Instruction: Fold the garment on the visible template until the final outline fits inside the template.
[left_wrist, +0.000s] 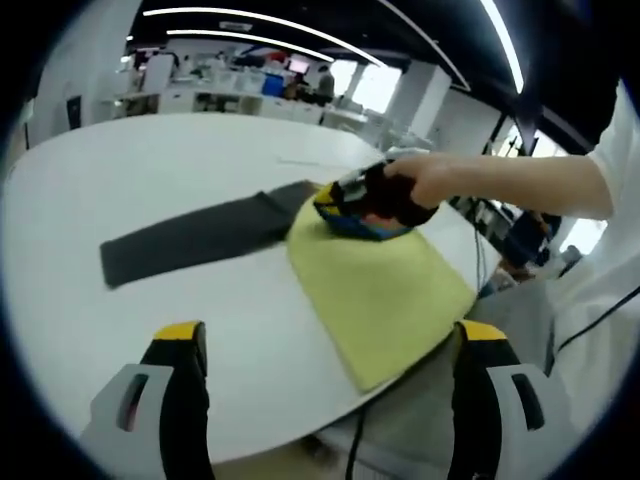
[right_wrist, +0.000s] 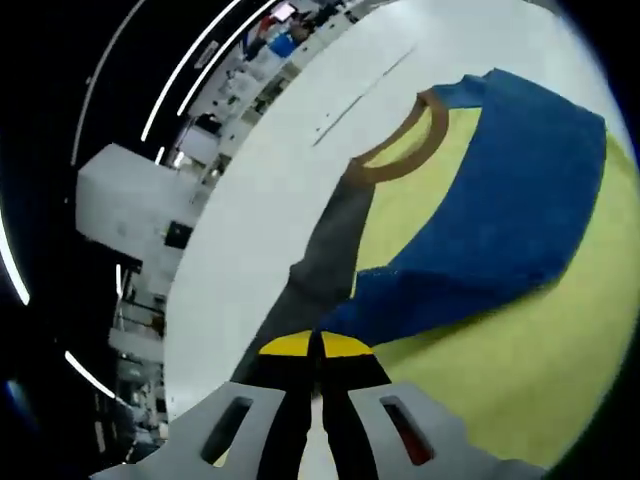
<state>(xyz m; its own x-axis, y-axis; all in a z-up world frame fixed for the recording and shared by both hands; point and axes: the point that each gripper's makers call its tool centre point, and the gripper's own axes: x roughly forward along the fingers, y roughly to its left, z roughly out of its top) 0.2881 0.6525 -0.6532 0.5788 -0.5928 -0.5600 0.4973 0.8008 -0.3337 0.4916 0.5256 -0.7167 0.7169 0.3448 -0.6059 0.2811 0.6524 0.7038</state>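
A blue garment (right_wrist: 510, 200) with a brown collar (right_wrist: 400, 160) and a dark grey sleeve (right_wrist: 335, 250) lies partly folded on the yellow template (right_wrist: 520, 370). My right gripper (right_wrist: 315, 345) is shut on the garment where the blue edge meets the sleeve. In the left gripper view the template (left_wrist: 385, 300) sits near the table's edge, and the grey sleeve (left_wrist: 190, 240) stretches off it onto the white table. There a hand holds the right gripper (left_wrist: 350, 200) low over the bunched blue cloth (left_wrist: 352, 224). My left gripper (left_wrist: 330, 338) hangs open in front of the template, holding nothing.
The round white table (left_wrist: 150, 160) has bare room around the sleeve. Its near edge (left_wrist: 300, 430) runs just beyond my left jaws. A person's arm in a white sleeve (left_wrist: 560, 185) reaches in from the right. Desks and shelves (left_wrist: 230, 85) stand far behind.
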